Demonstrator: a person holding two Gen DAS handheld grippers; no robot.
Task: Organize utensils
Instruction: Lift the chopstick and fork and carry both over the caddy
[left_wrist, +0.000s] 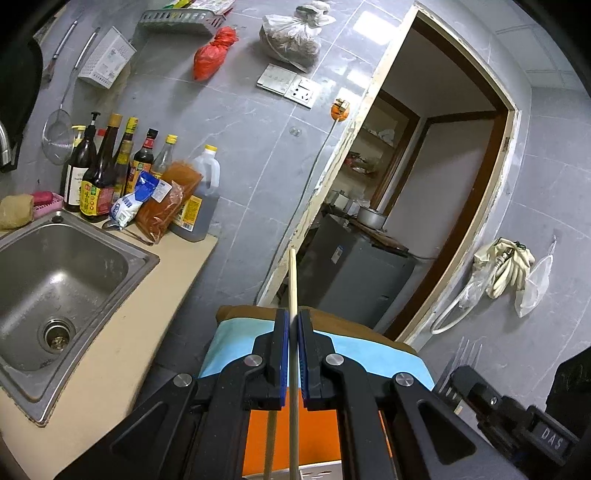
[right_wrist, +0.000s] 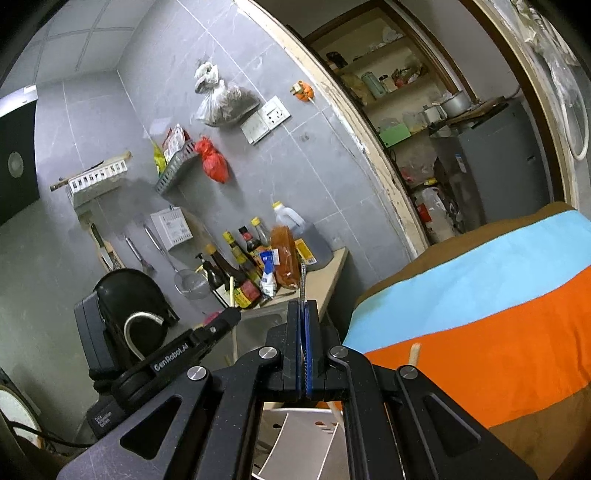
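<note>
A grey-tiled kitchen with a doorway. Nearest, a metal holder (left_wrist: 314, 470) sits below both grippers on a striped cloth (right_wrist: 480, 325). The left gripper (left_wrist: 292, 354) has its fingers pinching 1 wooden chopstick (left_wrist: 293, 280), raised upright; a 2nd chopstick (left_wrist: 269, 443) stands in the holder. The right gripper (right_wrist: 303, 343) pinches a thin metal utensil (right_wrist: 303, 282). Both items probably still need placing. Further off, a counter (left_wrist: 122, 325) carries a sink (left_wrist: 55, 280) and sauce bottles (left_wrist: 107, 173).

1. Lower centre: the striped cloth (left_wrist: 236, 332) lies bare beyond the left gripper (left_wrist: 293, 354).
2. Left: bottles (left_wrist: 99, 177) crowd the counter behind the open sink (left_wrist: 55, 273).
</note>
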